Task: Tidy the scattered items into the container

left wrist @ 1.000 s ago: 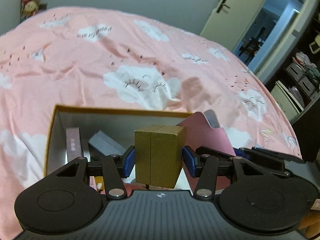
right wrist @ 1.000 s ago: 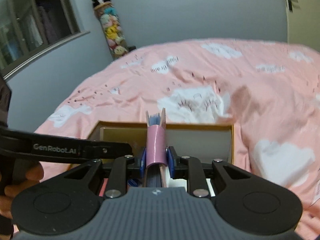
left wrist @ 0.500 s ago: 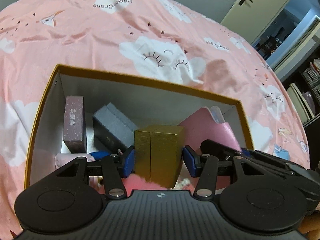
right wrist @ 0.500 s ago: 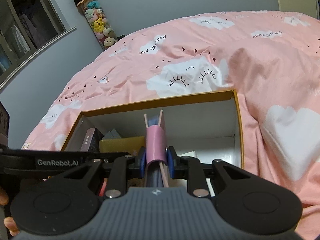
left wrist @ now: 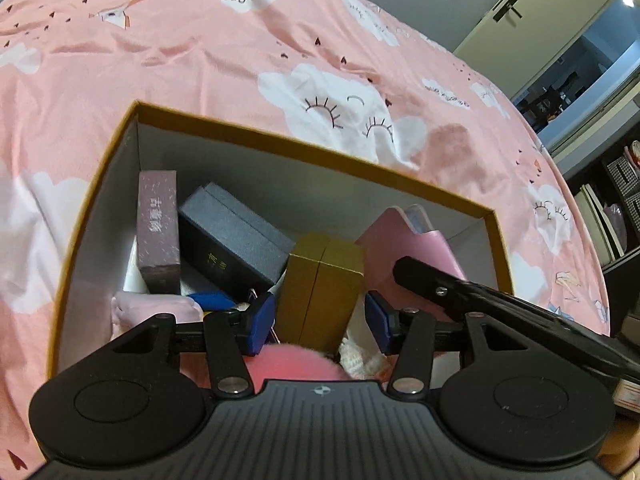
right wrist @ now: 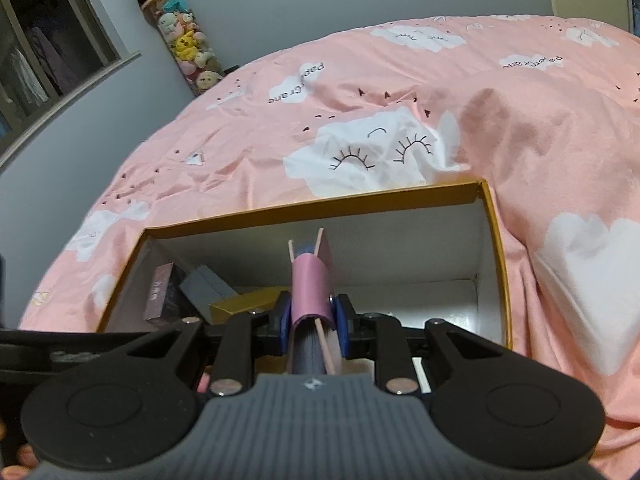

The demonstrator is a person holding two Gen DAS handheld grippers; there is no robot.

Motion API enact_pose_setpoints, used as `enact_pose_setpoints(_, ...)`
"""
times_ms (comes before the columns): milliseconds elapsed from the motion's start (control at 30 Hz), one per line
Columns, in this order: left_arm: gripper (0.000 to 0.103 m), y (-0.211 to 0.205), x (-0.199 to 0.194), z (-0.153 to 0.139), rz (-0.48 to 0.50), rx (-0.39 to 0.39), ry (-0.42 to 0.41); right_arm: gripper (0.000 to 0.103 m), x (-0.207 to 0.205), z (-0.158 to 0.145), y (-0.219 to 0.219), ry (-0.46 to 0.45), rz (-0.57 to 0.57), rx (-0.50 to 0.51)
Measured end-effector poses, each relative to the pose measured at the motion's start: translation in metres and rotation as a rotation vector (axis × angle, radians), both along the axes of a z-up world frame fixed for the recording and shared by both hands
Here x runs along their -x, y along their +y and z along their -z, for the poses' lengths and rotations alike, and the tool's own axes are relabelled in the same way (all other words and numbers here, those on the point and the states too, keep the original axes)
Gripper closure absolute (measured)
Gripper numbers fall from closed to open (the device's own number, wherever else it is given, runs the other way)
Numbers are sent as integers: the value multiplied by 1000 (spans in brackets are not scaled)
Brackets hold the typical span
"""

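Left hand-held gripper [left wrist: 320,316] has its blue pads clamped on either side of a gold box [left wrist: 320,292], which sits upright between them, down inside the open container [left wrist: 320,152]. And the right hand-held gripper [right wrist: 311,322] is pinching a pink-covered notebook [right wrist: 311,292] spine-up, jaws nearly together, pads pressed against both covers, with the notebook also inside the container's walls [right wrist: 360,204]. From the left wrist view, that same notebook [left wrist: 404,236] stands just to the right of the gold box, near the container's right wall, with the right gripper's black body reaching in across it.

Plenty is packed in on the left side already: a maroon box [left wrist: 158,228] standing against the left wall, and a dark grey box [left wrist: 232,236] leaning beside it, touching the gold box's upper left corner. Lower down lie a pale pink soft bundle [left wrist: 152,308], something blue [left wrist: 212,300] just beside it, and a fuzzy pink item [left wrist: 292,360] directly beneath the gold box.

The container rests on a bed under a pink cloud-print duvet [left wrist: 200,60]. A tube of plush toys [right wrist: 180,36] stands against the grey wall.
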State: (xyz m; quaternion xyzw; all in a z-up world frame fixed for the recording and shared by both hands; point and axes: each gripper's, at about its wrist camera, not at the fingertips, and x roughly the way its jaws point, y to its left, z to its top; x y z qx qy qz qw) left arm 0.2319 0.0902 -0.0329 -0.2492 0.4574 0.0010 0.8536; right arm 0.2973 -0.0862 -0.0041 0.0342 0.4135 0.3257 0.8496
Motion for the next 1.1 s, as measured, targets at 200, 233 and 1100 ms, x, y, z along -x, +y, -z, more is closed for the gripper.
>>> enact_pose_setpoints(200, 44, 4, 1, -8, -2, -8, 1, 77, -3, 11, 5, 36, -10, 21)
enact_pose_setpoints(233, 44, 4, 1, -8, -4, -8, 0, 77, -4, 11, 5, 37, -11, 20)
enact_pose_setpoints(1100, 44, -12, 55, -29, -36, -138, -95, 71, 36, 6, 1, -24, -97, 69)
